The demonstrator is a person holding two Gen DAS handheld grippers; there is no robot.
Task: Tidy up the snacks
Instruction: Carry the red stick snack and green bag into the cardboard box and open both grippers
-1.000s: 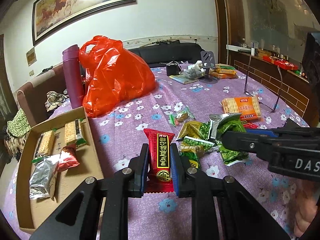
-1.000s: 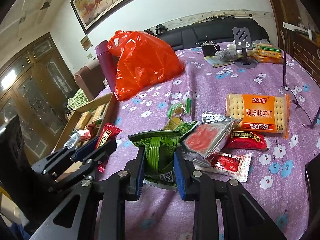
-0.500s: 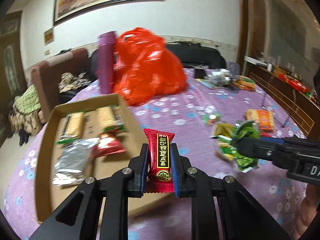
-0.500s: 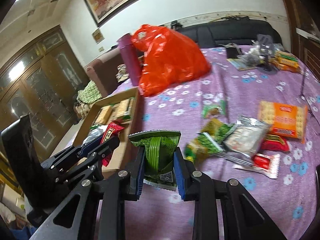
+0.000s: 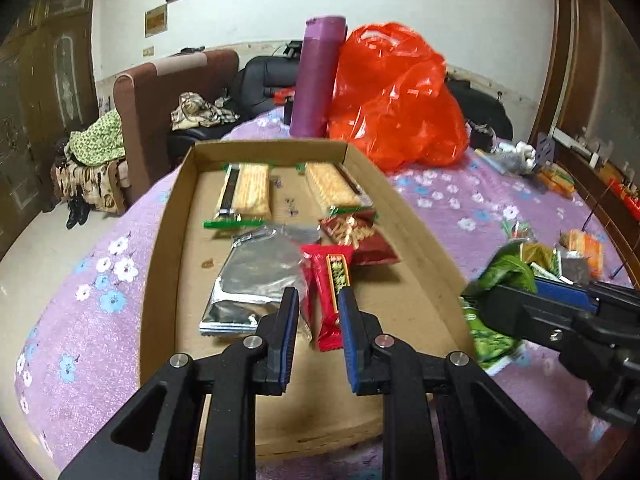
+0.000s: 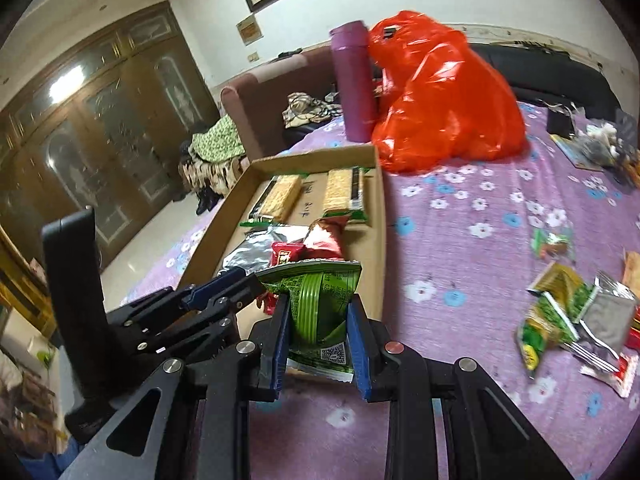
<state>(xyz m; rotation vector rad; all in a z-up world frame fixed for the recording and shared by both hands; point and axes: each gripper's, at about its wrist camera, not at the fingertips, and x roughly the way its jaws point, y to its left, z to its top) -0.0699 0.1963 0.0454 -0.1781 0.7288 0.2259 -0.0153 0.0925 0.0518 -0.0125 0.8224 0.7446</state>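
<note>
Pinching a red snack packet (image 5: pixel 329 292), the left gripper (image 5: pixel 318 312) fingers hold it over the cardboard box's (image 5: pixel 404 216) near end — the right gripper (image 6: pixel 316 332) fingers clench a green packet (image 6: pixel 316 304) just beside the box's right edge, above the purple-clothed bench (image 6: pixel 472 200).

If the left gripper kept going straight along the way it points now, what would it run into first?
Most likely the silver foil packet lying in the cardboard box. The left gripper, shut on the red snack bar, points down into the box, and the bar's tip would probably arrive first. Depth is hard to judge here.
</note>
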